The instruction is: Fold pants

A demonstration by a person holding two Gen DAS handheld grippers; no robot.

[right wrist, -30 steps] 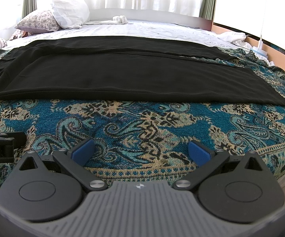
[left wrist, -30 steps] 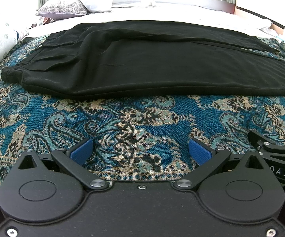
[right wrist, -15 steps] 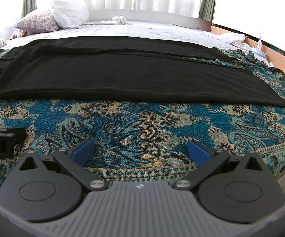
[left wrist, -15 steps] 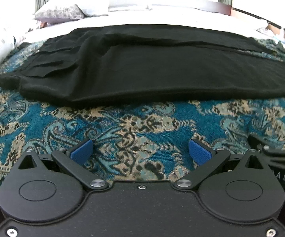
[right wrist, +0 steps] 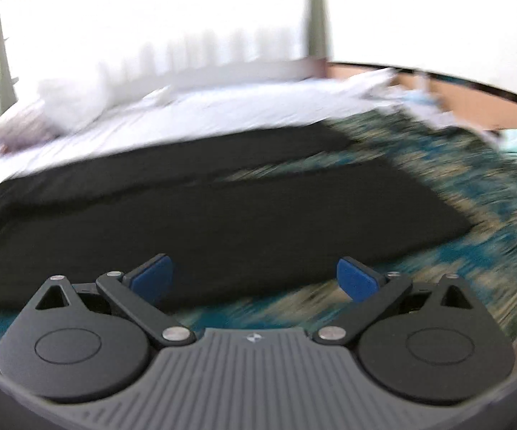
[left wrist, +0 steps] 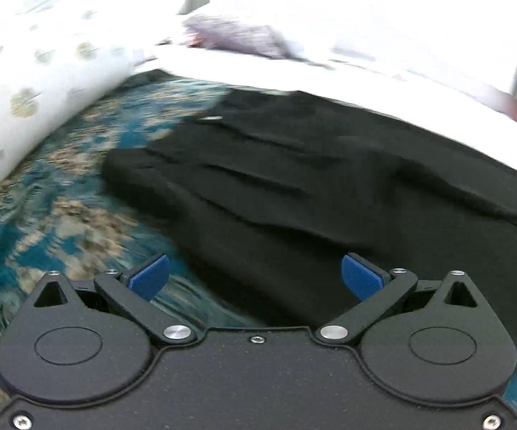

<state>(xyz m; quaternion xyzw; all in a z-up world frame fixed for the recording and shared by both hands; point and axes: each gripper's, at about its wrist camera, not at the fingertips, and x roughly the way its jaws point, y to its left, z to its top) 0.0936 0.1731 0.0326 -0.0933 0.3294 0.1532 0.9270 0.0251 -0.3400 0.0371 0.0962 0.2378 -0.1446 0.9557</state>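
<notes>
Pants (left wrist: 330, 186) lie flat on bedspread (left wrist: 43, 222); both grippers (left wrist: 255, 279) (right wrist: 255, 279) spread, empty. Blurred view; probably best to pinch near edge squarely.

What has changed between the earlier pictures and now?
Both grippers moved forward to the pants' near edge: the left gripper toward the waist end, the right gripper toward the leg end. Both stay open, holding nothing. The pants stay flat on the patterned blanket.

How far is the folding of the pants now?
Done: black pants lie spread flat on the patterned blanket. In hand: nothing; the left hand-held gripper and the right hand-held gripper are open near the pants' edge. Left: grasping and every fold.
</notes>
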